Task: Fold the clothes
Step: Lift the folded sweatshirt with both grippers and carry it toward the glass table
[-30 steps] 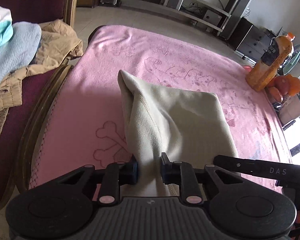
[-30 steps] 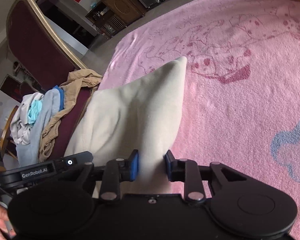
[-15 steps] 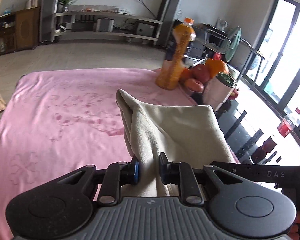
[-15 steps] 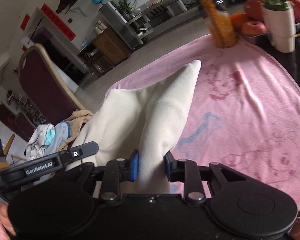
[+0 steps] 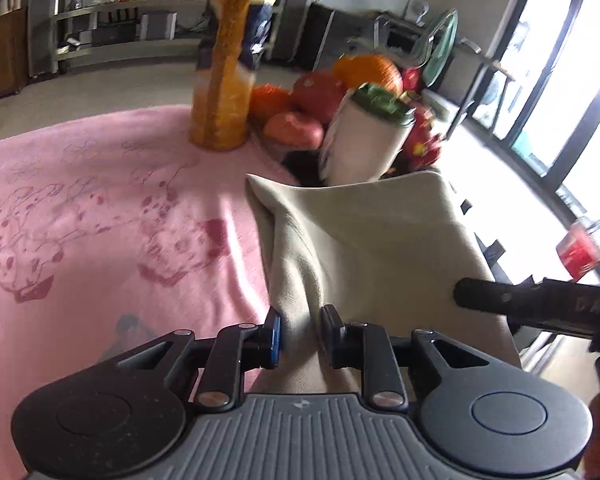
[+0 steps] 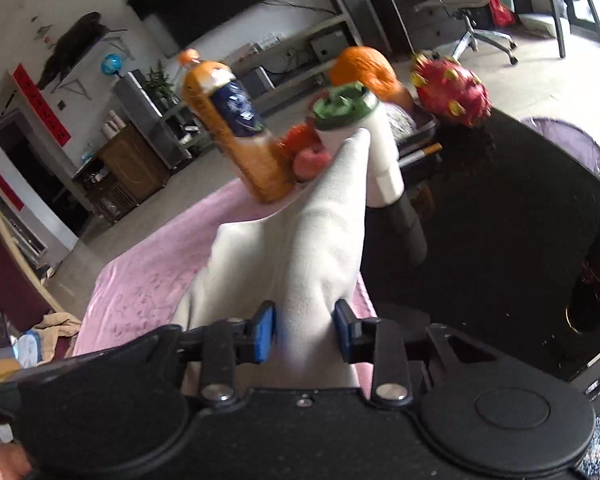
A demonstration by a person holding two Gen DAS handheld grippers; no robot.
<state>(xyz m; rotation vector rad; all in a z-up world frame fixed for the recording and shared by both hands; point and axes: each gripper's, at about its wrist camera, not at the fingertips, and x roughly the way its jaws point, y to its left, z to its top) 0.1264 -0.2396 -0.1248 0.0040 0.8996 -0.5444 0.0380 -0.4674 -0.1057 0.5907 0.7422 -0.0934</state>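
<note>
The left gripper (image 5: 300, 330) pinches the beige garment (image 5: 372, 248) to hold it aloft over the pink blanket (image 5: 100, 216), while the right gripper (image 6: 305, 330), jaws opening, lets its fold go.

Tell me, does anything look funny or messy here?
A bit. The folded beige cloth hangs past the edge of the pink blanket, very near the white cup and orange bottle. The left gripper pinches it; the right gripper has its jaws opening around it. Nothing is spilled.

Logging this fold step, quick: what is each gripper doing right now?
Left gripper: closed on the beige cloth.
Right gripper: jaws opening, cloth between them, pads no longer pressing.
</note>
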